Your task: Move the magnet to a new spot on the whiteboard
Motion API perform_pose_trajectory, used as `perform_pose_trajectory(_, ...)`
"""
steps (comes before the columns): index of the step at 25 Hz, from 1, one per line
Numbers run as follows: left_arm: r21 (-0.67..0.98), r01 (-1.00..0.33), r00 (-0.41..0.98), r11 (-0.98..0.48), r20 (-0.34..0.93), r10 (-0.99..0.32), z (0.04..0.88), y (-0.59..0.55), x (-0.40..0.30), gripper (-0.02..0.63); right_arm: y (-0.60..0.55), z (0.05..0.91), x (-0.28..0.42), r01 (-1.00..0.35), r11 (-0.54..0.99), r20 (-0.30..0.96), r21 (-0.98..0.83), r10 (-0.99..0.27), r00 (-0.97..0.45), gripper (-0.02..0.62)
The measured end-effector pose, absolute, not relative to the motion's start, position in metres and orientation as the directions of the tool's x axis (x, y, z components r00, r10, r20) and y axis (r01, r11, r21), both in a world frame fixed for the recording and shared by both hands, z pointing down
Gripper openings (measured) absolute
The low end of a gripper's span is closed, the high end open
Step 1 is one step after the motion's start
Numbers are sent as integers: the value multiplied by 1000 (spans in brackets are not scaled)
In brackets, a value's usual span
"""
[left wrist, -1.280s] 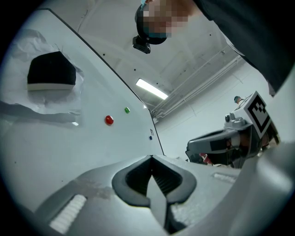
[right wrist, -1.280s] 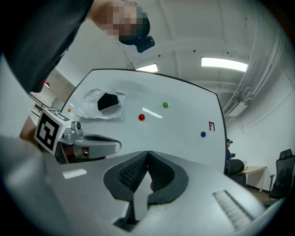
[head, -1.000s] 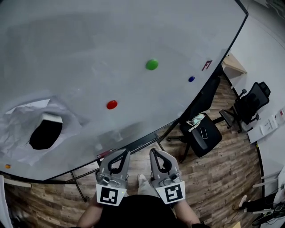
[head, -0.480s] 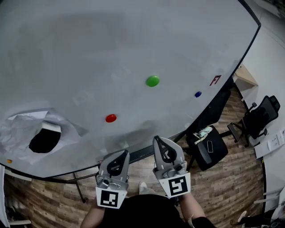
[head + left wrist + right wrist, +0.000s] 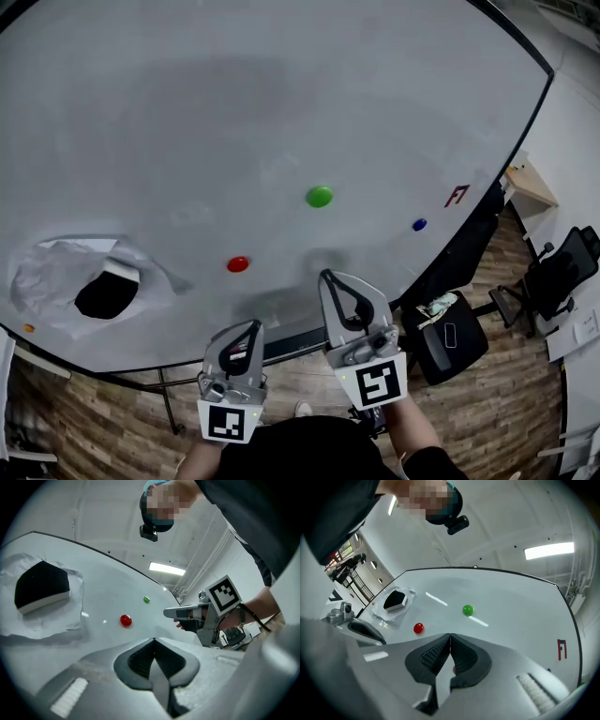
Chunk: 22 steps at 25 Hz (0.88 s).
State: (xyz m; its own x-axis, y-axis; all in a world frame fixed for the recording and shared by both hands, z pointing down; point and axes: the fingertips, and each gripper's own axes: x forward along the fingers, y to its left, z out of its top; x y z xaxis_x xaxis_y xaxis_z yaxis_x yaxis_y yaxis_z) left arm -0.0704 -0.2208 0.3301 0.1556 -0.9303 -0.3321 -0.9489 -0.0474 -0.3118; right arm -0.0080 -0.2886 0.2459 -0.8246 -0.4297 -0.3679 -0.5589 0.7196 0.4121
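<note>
Left gripper (image 5: 251,326) and right gripper (image 5: 332,277) both have jaws together, empty, low before the whiteboard (image 5: 187,112); green magnet (image 5: 319,197) and red magnet (image 5: 238,264) cling there, probably light, hard, slick, so pinch across the rim.

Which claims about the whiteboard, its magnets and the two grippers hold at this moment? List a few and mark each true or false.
1. The left gripper and the right gripper both have their jaws together. True.
2. A red magnet and a green magnet sit on the whiteboard. True.
3. The right gripper holds the red magnet. False: its jaws grip no magnet, and the red magnet sits on the board, clear of both grippers.
4. In the head view, the green magnet lies left of the red magnet. False: it lies up and to the right of it.
5. A black eraser rests on a crumpled white sheet at the board's left. True.
</note>
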Motion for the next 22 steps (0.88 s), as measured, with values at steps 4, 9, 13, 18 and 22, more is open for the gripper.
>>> perform_pose_trajectory(4, -320, -947, 152, -37, -343, -927, 321, -223, -65, 0, -293, 225, -12, -551, 714, -379, 432, -410, -829, 5)
perform_pose_trajectory(9, -349, -937, 159, -28, -352, -923, 313, -226, -60, 0, -297, 202, -21, -541, 700, -388, 466, -389, -836, 5)
perform_pose_trajectory(13, -360, -933, 156, -19, -355, -922, 309, -229, -61, 0, -301, 188, -30, -535, 679, -377, 503, -385, -843, 6)
perform_pose_trajectory(18, -359, -933, 150, -9, -367, -918, 305, -231, -61, 0, -306, 170, -29, -554, 653, -388, 517, -398, -831, 8)
perform_pose_trajectory(22, -369, -929, 148, 0, -373, -916, 302, -233, -63, 0, -308, 161, -33, -547, 659, -390, 517, -387, -835, 51)
